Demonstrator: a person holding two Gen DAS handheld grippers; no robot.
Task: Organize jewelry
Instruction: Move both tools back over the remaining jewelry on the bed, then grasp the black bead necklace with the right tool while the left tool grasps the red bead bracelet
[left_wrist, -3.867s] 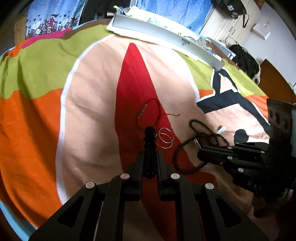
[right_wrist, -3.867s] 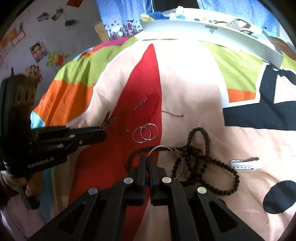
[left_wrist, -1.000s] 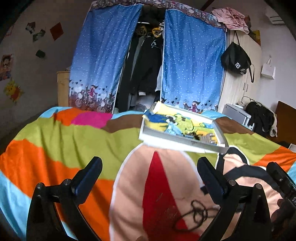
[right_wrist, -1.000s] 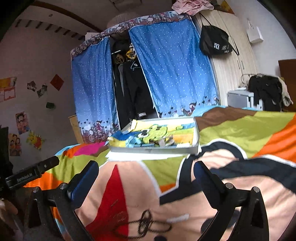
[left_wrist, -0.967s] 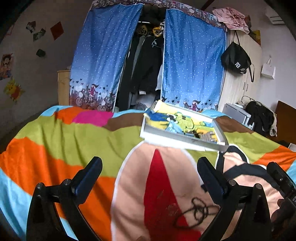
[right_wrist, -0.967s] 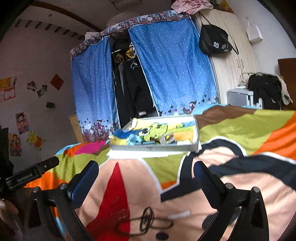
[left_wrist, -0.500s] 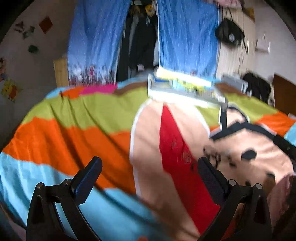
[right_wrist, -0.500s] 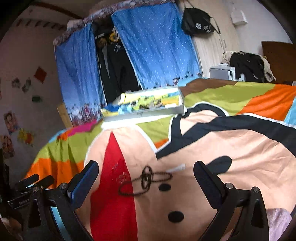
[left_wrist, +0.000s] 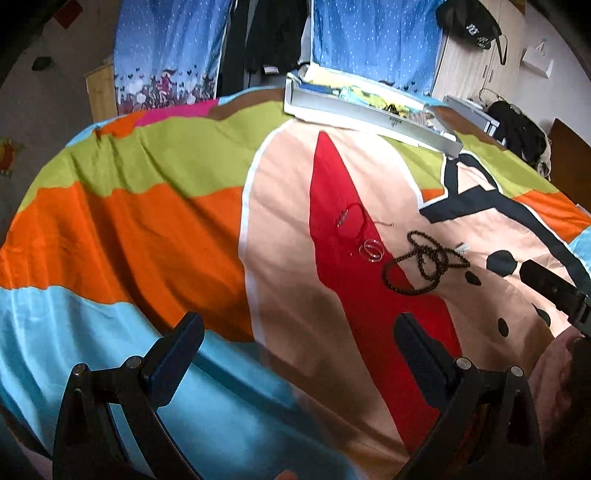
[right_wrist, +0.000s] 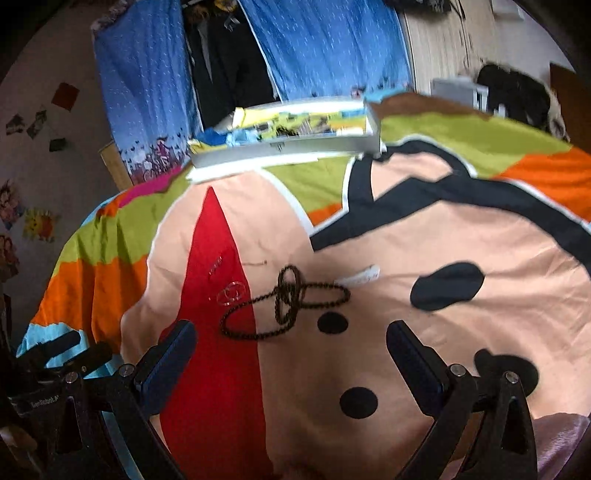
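Jewelry lies on a colourful blanket (left_wrist: 147, 206) (right_wrist: 443, 258). A dark bead necklace (left_wrist: 424, 262) (right_wrist: 284, 302) is tangled in loops beside two clear bangles (left_wrist: 372, 249) (right_wrist: 231, 290). A thin red string bracelet (left_wrist: 352, 221) lies farther back, and a white hair clip (left_wrist: 461, 248) (right_wrist: 360, 275) sits right of the beads. An open grey box (left_wrist: 369, 110) (right_wrist: 284, 147) with colourful contents stands at the blanket's far edge. My left gripper (left_wrist: 299, 354) is open and empty, well short of the jewelry. My right gripper (right_wrist: 291, 358) is open and empty, just short of the beads.
Blue curtains (left_wrist: 373, 40) (right_wrist: 325, 48) and hanging dark clothes (left_wrist: 273, 37) are behind the bed. A wardrobe with a black bag (left_wrist: 472, 26) stands at the right. The left gripper shows at the lower left in the right wrist view (right_wrist: 55, 365).
Both cameras have tilted down from the room toward the blanket, so the jewelry now sits mid-frame. Both grippers, shut 3.9 s ago, stand open and pulled back.
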